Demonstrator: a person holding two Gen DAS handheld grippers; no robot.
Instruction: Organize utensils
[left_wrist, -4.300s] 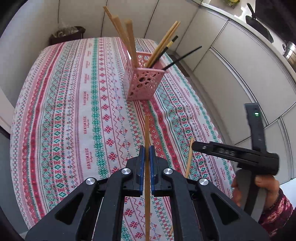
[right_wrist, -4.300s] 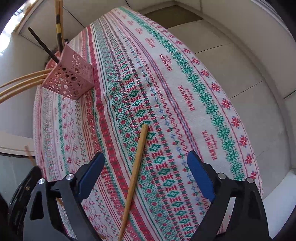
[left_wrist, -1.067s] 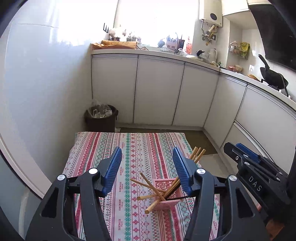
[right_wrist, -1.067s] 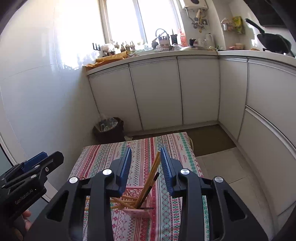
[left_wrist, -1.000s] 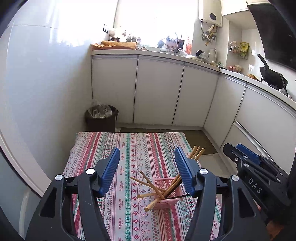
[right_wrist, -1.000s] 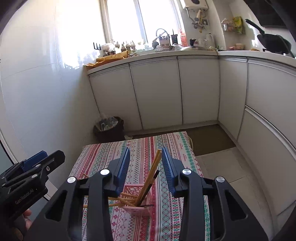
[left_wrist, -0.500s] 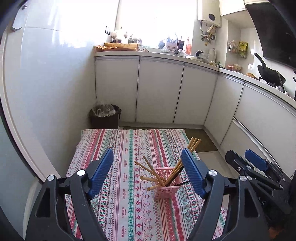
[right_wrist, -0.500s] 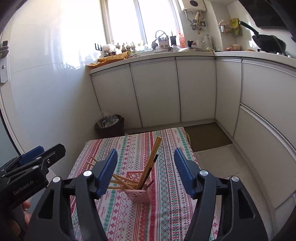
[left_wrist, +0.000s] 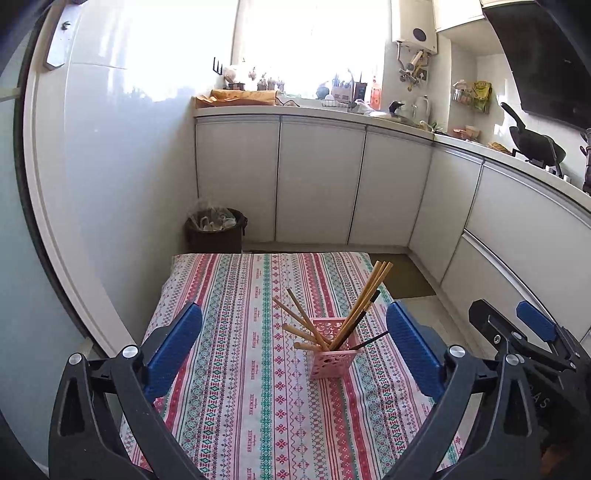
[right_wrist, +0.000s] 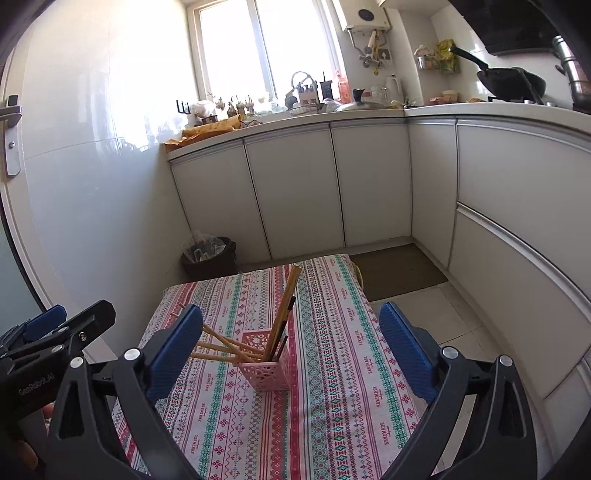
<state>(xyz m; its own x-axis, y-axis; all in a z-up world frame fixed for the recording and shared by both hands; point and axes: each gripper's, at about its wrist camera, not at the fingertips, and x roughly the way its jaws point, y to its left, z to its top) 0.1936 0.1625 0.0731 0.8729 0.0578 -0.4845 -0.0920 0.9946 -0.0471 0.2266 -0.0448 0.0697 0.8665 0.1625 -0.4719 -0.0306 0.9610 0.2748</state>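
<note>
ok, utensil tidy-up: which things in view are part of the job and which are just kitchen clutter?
Job:
- pink utensil basket
- wooden chopsticks standing in it
- black chopsticks in it
- left gripper and right gripper, jaws opening, nothing between them

Lying about:
- patterned tablecloth
- bin on the floor
- black pan
- kettle on the counter

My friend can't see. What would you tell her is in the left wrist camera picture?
A pink lattice basket full of wooden and black chopsticks stands on a table with a red-and-green patterned tablecloth. The left gripper is opening in front, with nothing between its blue pads. White kitchen cabinets and a bin sit behind.
</note>
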